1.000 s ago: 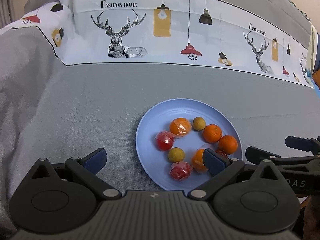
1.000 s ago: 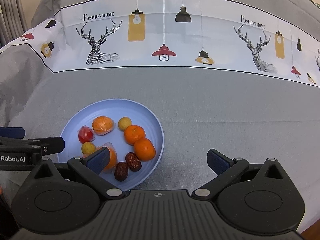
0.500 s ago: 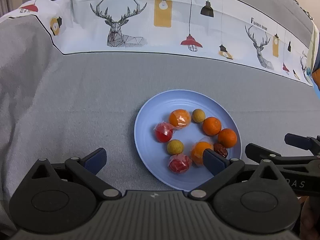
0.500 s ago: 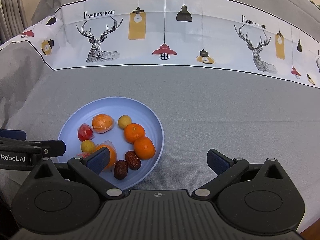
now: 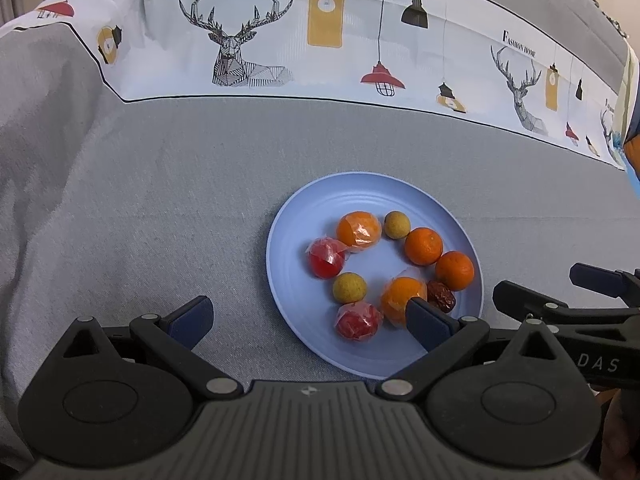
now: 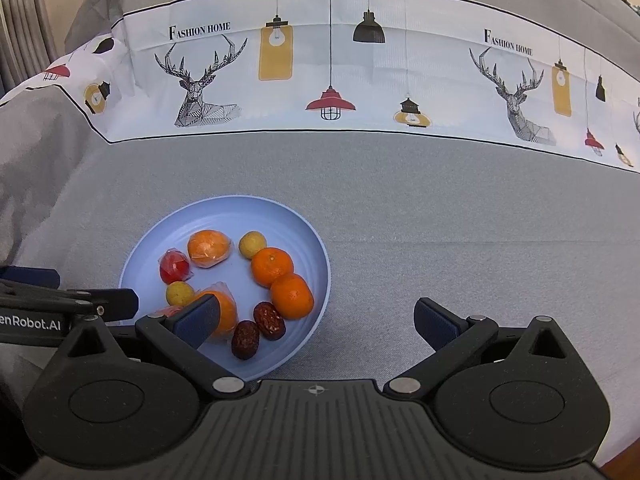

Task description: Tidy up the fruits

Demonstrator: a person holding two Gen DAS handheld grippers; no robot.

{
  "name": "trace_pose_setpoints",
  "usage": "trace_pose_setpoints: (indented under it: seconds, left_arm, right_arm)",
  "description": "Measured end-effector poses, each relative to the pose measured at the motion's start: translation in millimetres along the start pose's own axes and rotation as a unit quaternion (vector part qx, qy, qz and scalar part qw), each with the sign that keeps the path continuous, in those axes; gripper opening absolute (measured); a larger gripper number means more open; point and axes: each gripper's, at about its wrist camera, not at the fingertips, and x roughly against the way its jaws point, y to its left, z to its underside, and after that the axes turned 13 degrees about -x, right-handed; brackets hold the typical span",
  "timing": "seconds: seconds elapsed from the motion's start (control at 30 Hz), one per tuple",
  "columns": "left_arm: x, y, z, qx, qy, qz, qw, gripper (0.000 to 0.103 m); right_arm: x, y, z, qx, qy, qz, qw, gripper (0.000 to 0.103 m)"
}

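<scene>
A pale blue plate lies on the grey cloth and holds several fruits in a ring. Two bare tangerines sit at its right side, with two dark red dates in front of them. Wrapped orange fruits, wrapped red fruits and small yellow round fruits fill the rest. My left gripper hangs open over the plate's near left edge, empty. My right gripper is open beside the plate's right rim, holding nothing.
The grey tablecloth spreads to all sides of the plate. A white printed band with deer and lamps runs across the far side. The table's edge shows at the lower right.
Both grippers have drawn back and risen a little, so the plate sits slightly higher in both views. The fruits have not moved.
</scene>
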Motion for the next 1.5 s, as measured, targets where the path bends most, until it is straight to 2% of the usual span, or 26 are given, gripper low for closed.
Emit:
trace_pose_setpoints:
  seconds: [1.5]
  left_arm:
    - [-3.1,-2.5,3.0,-0.004,0.007,0.006,1.0000,0.102]
  right_arm:
    - [-1.9,-1.7,0.5,-0.002,0.000,0.001,1.000,0.102]
